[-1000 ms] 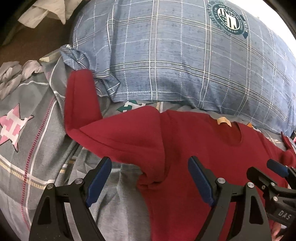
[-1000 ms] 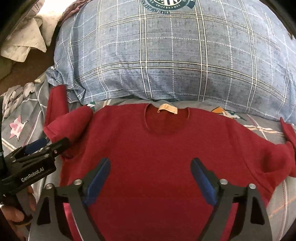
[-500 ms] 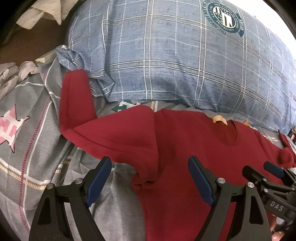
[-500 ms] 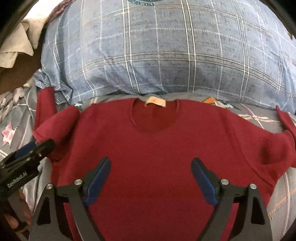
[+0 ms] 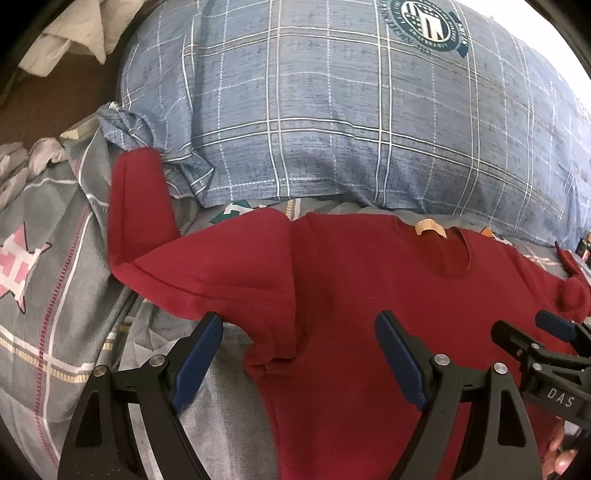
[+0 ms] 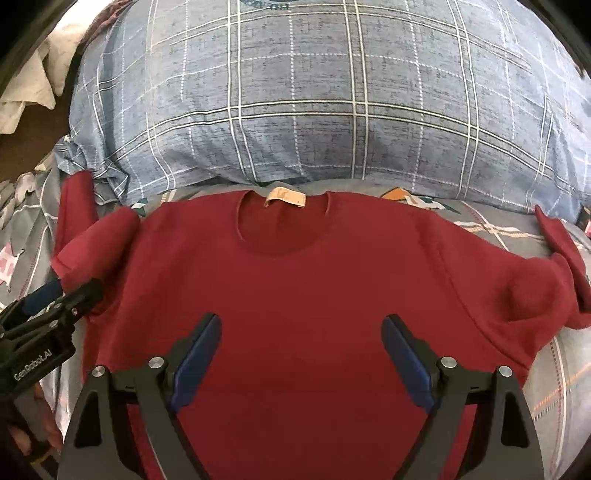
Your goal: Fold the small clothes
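A small dark red long-sleeved shirt [image 6: 303,288] lies flat on the bed, collar and tan label [image 6: 285,197] toward the pillow. Its left sleeve [image 5: 136,206] bends upward against the pillow; its right sleeve [image 6: 554,266] is bunched and folded near the right edge. My left gripper [image 5: 299,354] hangs open above the shirt's left armpit and side seam, holding nothing. My right gripper [image 6: 301,350] is open over the middle of the shirt's chest, also with nothing between its fingers. Each gripper shows in the other's view: the left gripper [image 6: 55,299], the right gripper [image 5: 543,332].
A big blue plaid pillow [image 6: 314,96] lies just beyond the collar. The bedsheet [image 5: 48,280] is grey with stripes and a pink star. White and light cloth [image 5: 74,26] lies at the far left, with more crumpled fabric [image 5: 22,166] beside the bed edge.
Both grippers have drawn back and shifted slightly, so the shirt sits lower and fuller in view. Both stay open; the shirt itself has not moved.
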`<state>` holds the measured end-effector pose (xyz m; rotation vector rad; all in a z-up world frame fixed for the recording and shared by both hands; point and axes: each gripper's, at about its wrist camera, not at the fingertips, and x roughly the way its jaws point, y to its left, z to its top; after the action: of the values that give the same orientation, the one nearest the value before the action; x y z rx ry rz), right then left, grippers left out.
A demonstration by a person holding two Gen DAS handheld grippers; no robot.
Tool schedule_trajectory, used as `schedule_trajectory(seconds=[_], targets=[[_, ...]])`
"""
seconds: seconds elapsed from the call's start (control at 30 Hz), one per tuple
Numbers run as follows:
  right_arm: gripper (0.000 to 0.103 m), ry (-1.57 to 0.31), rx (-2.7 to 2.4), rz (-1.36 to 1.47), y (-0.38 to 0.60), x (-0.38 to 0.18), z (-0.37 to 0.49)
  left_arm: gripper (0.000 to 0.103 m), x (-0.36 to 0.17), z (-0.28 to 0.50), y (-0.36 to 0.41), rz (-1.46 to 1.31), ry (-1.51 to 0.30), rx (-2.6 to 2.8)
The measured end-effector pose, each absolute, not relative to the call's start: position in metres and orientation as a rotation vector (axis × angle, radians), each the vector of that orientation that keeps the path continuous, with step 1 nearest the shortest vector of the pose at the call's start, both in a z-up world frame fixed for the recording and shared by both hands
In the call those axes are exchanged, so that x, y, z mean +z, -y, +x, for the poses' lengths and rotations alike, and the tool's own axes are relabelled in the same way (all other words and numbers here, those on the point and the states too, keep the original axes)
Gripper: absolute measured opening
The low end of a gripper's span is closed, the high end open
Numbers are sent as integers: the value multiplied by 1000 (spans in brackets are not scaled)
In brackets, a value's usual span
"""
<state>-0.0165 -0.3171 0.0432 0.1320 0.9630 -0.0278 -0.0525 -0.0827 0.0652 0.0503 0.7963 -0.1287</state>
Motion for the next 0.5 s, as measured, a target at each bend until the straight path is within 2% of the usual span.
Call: schedule_trajectory(seconds=[0.5], targets=[[90,-964,-16,132,313,48,-16,85,66,-55,86,64,-787,-127]])
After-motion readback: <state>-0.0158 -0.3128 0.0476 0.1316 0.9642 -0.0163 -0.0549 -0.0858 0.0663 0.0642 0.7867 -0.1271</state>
